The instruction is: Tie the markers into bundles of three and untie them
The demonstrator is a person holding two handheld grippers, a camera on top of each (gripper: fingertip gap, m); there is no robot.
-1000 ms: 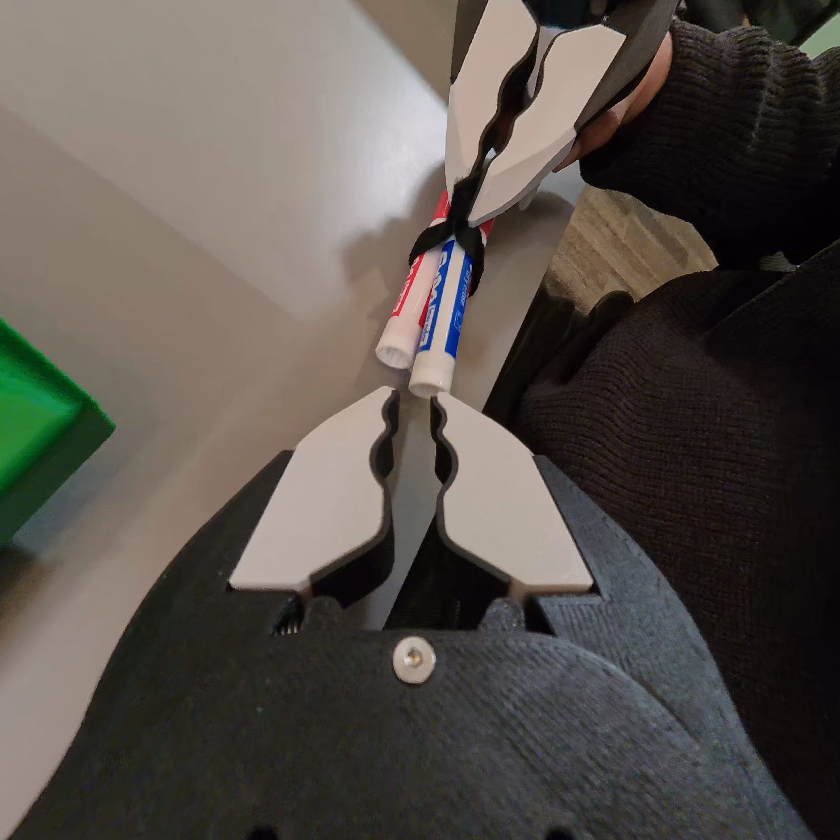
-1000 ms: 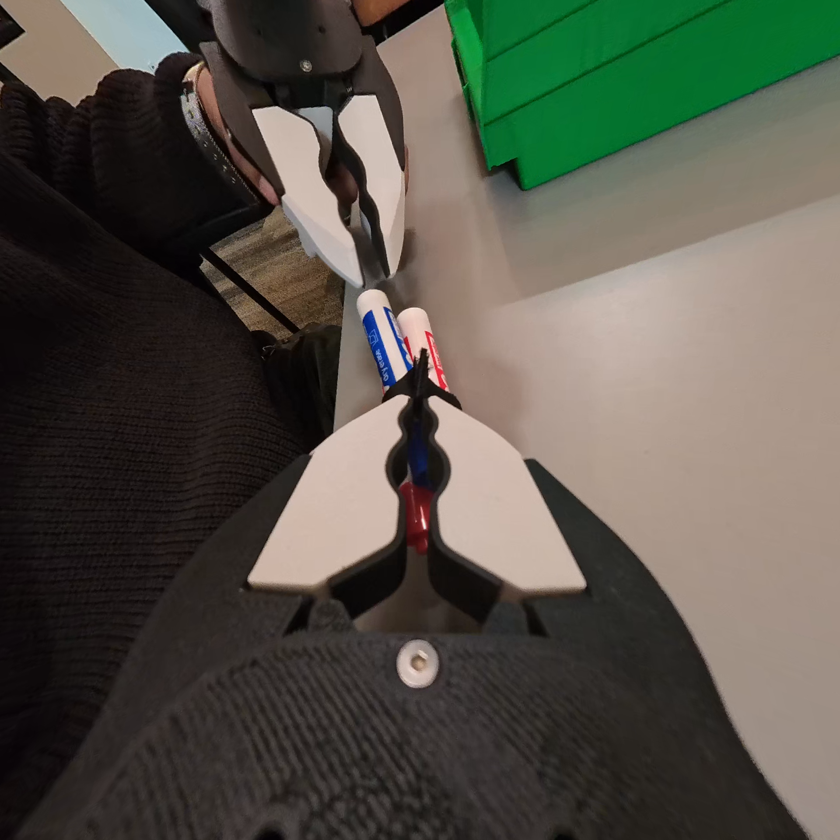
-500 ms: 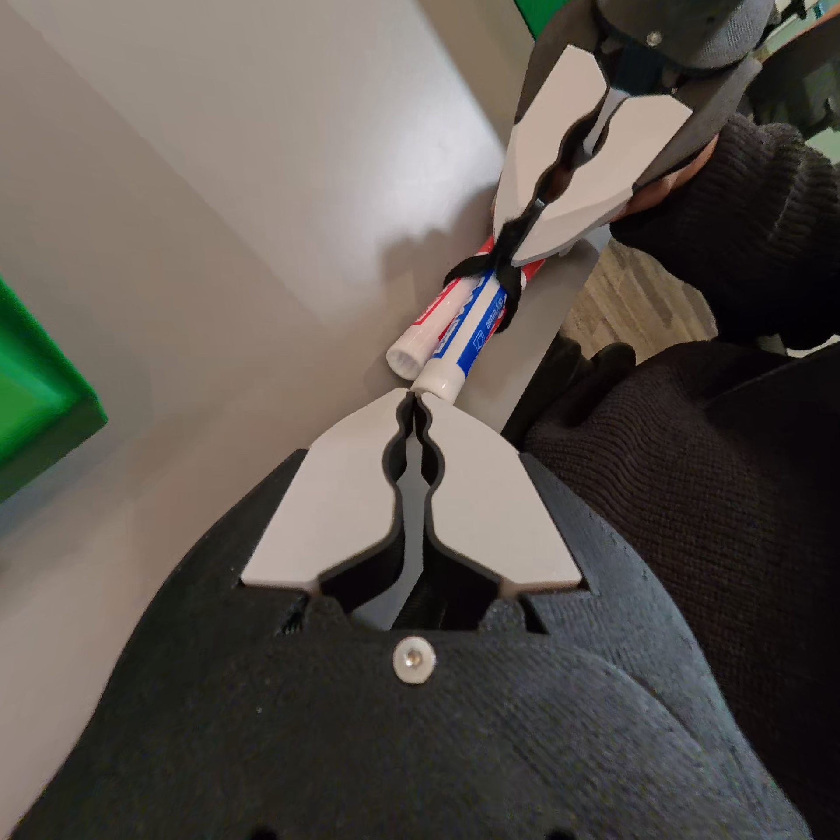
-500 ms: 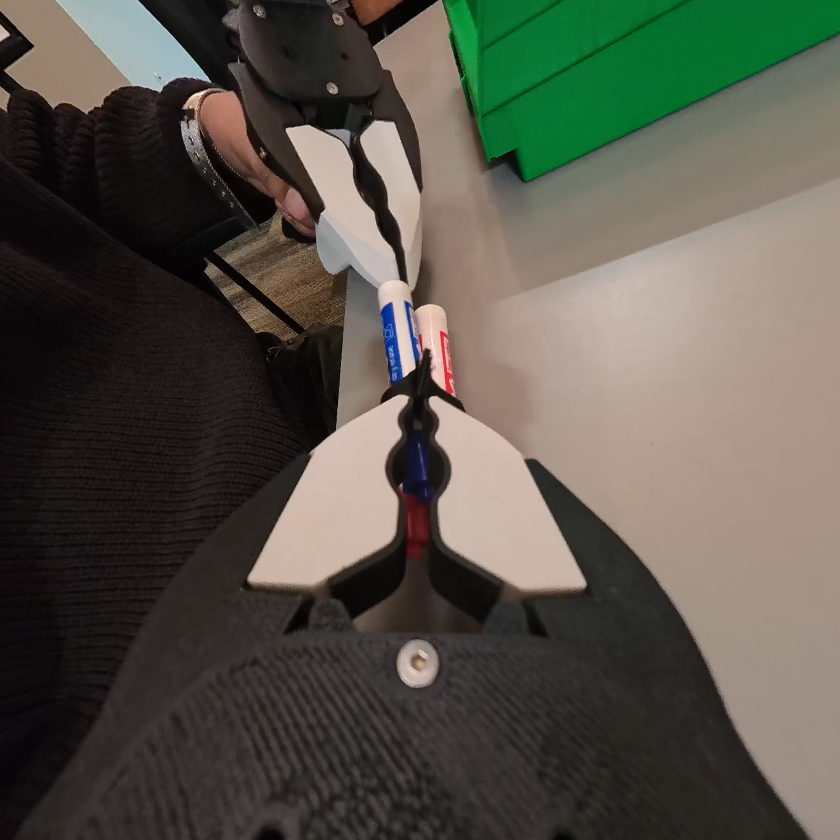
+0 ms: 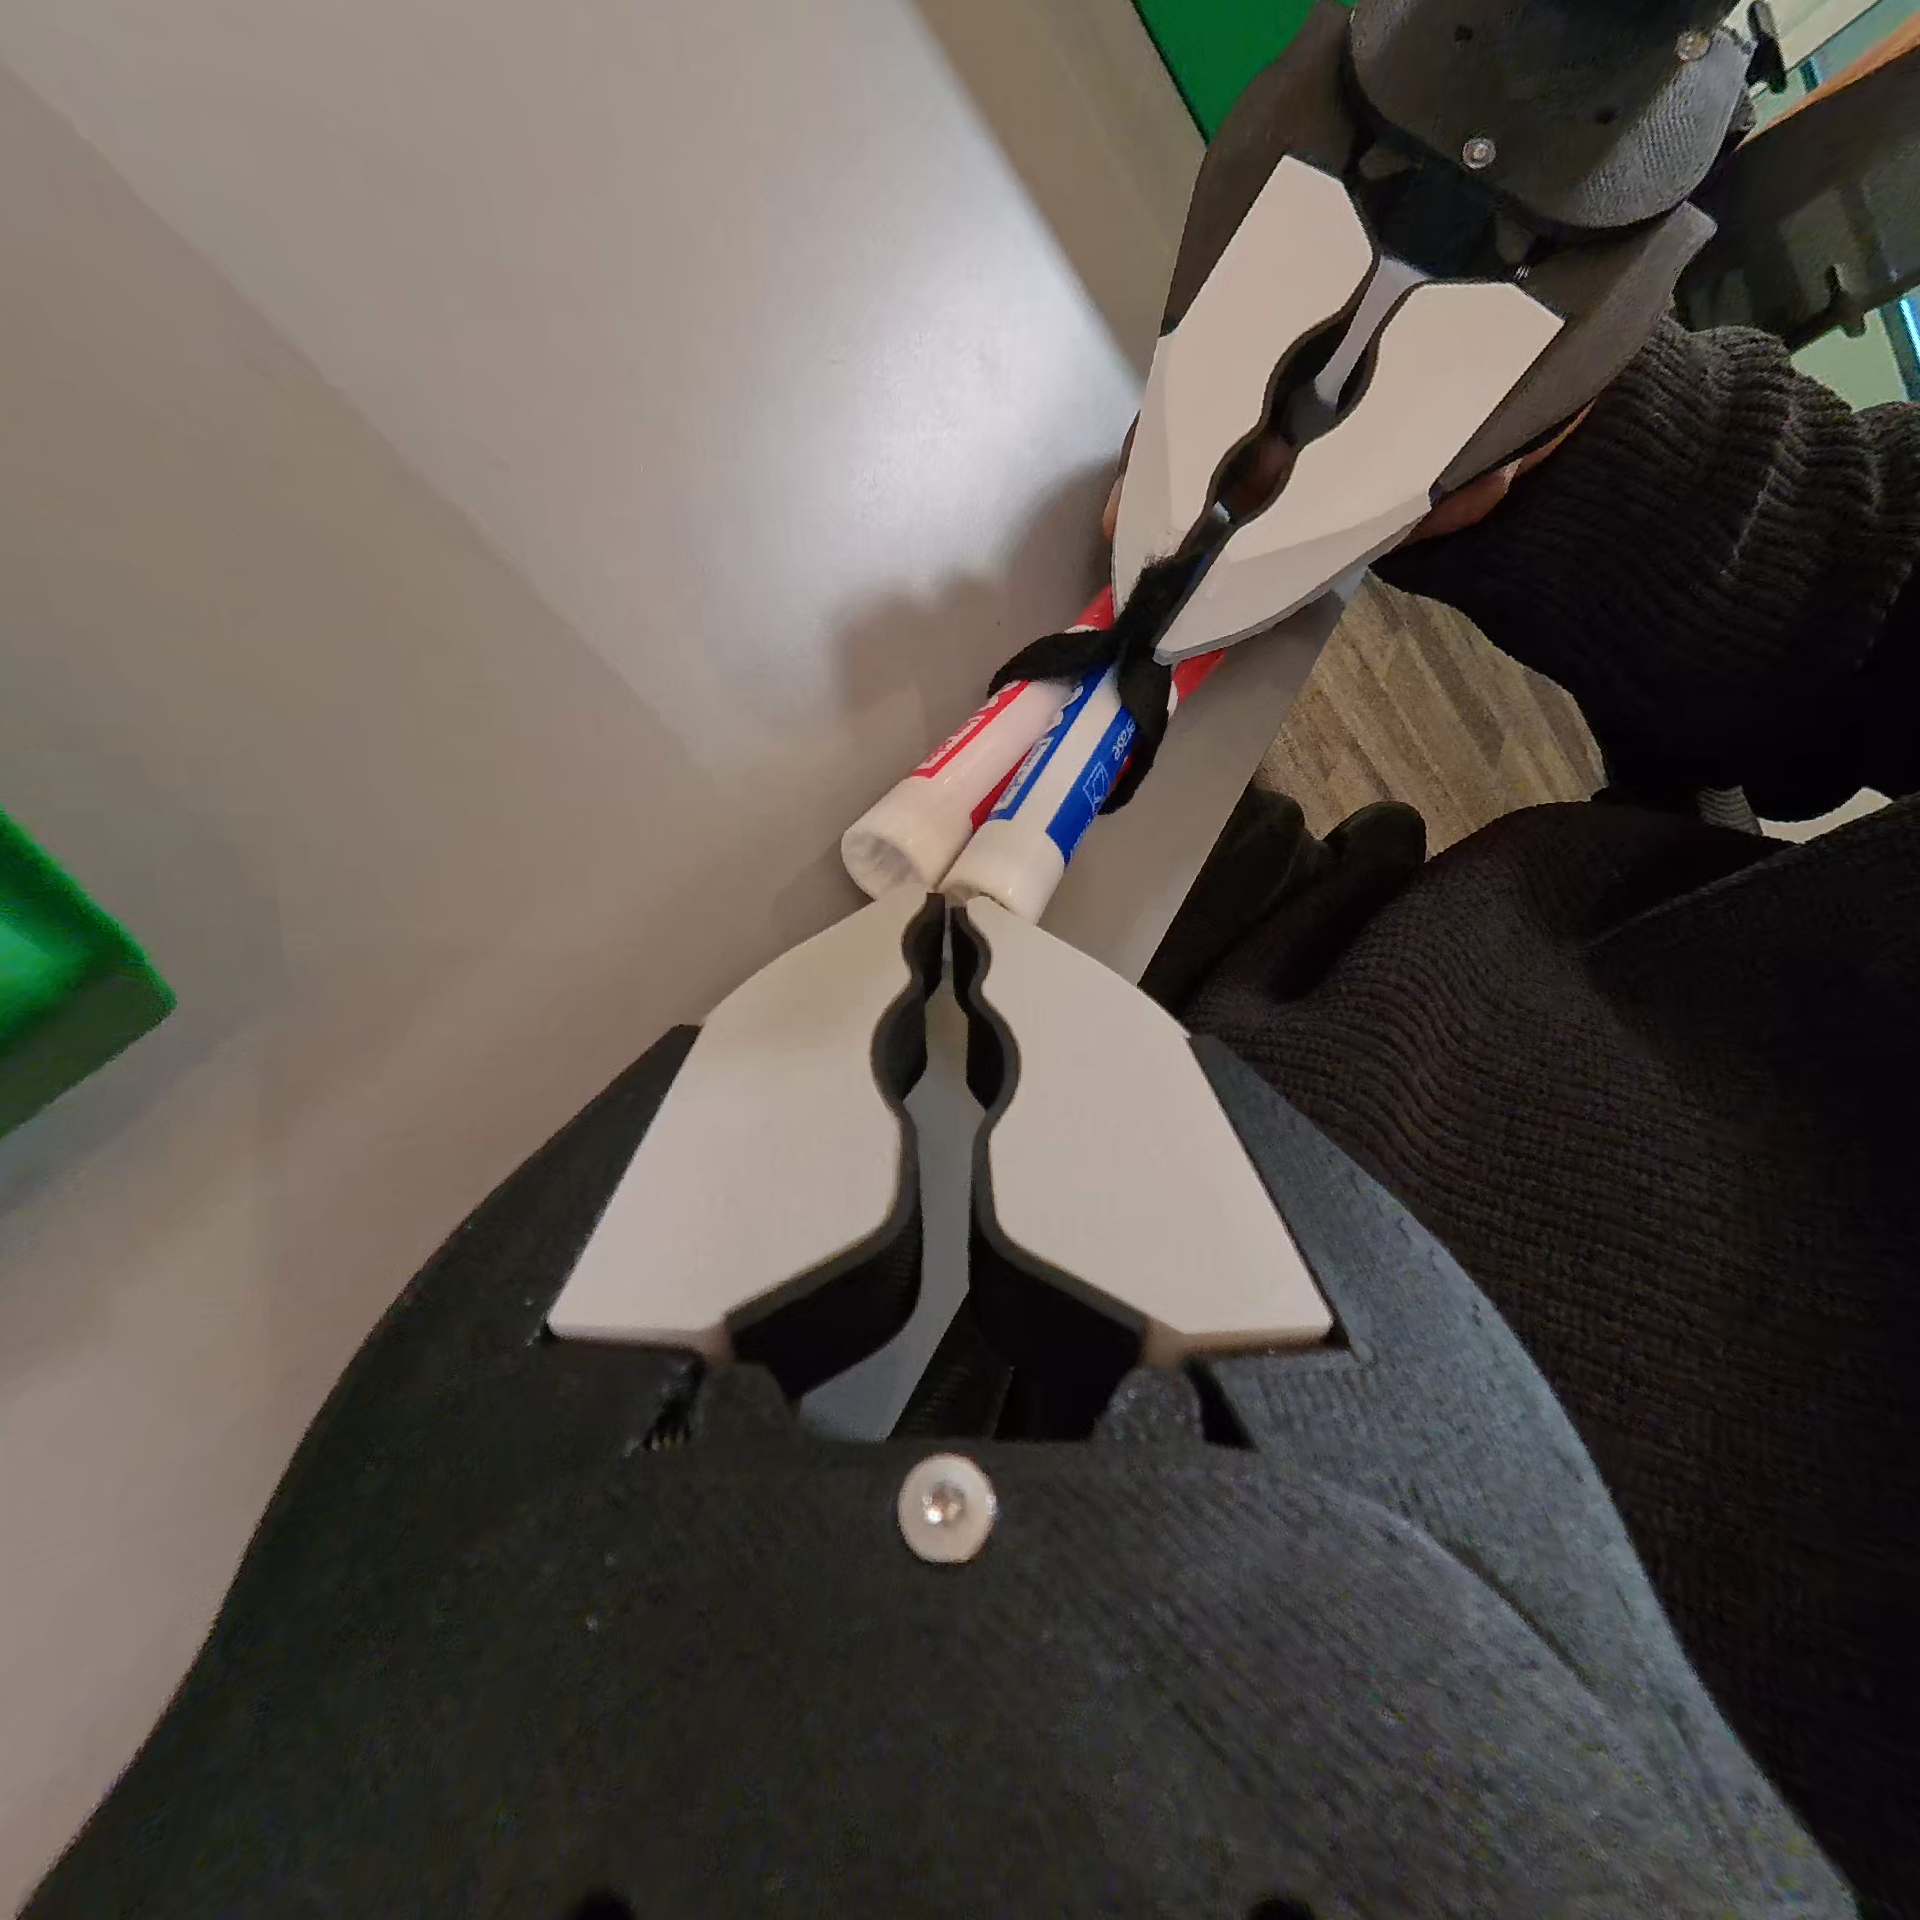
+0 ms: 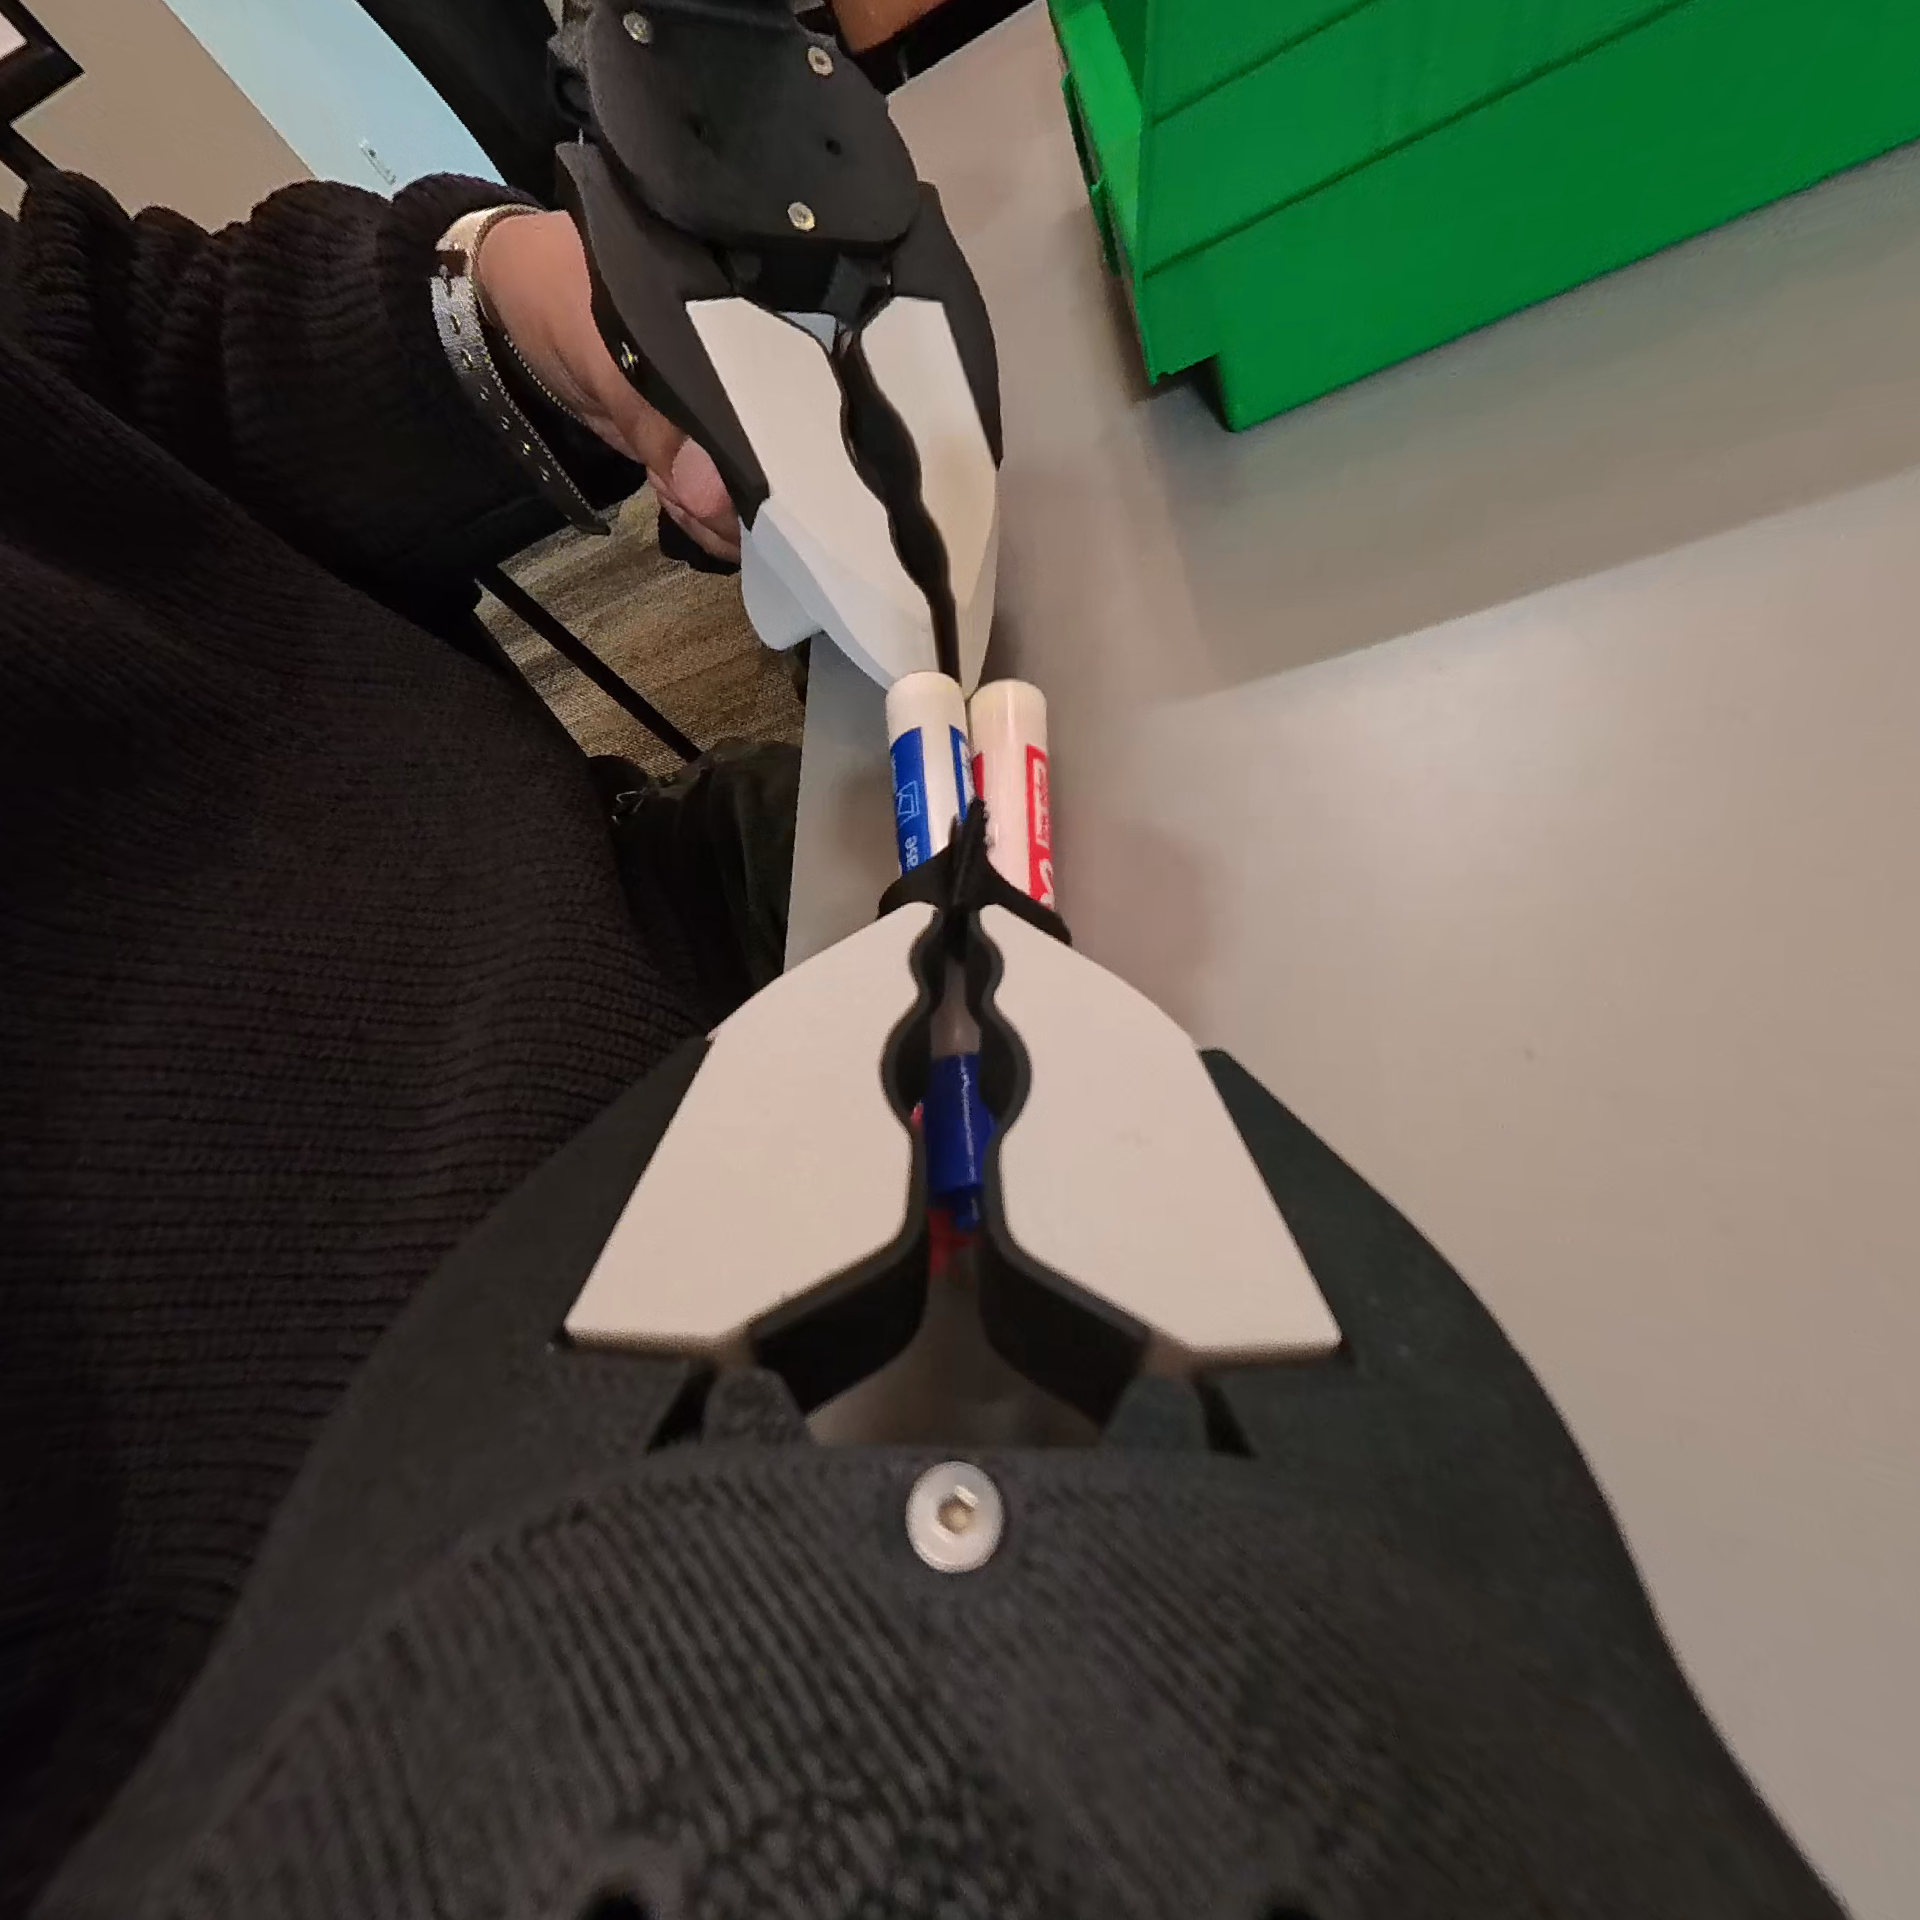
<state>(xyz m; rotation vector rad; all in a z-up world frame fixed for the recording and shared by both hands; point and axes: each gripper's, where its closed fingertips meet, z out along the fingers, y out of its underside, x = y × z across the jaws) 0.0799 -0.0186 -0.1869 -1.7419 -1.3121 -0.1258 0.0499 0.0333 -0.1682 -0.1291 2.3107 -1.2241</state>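
Observation:
A red marker (image 5: 935, 774) and a blue marker (image 5: 1049, 821) lie side by side near the grey table's front edge, bound by a black band (image 5: 1132, 665). My right gripper (image 6: 961, 914) is shut on the black band (image 6: 961, 873), pinching it at its tips above the markers; the blue cap (image 6: 961, 1132) shows through the gap between its fingers. My left gripper (image 5: 945, 914) is shut and empty, its tips against the white butt ends of the blue marker (image 6: 920, 769) and the red marker (image 6: 1013, 769). Each gripper shows in the other's view: the right (image 5: 1153, 613), the left (image 6: 951, 665).
Green stacked bins (image 6: 1455, 208) stand on the grey table (image 6: 1558, 935) beyond the left gripper; a corner of them shows in the left wrist view (image 5: 62, 997). The table edge (image 5: 1226, 810) runs right beside the markers. A person's black sweater (image 6: 260, 935) and floor lie past it.
My left gripper has closed from slightly open and moved up to the markers' butt ends. My right gripper has kept its hold on the black band.

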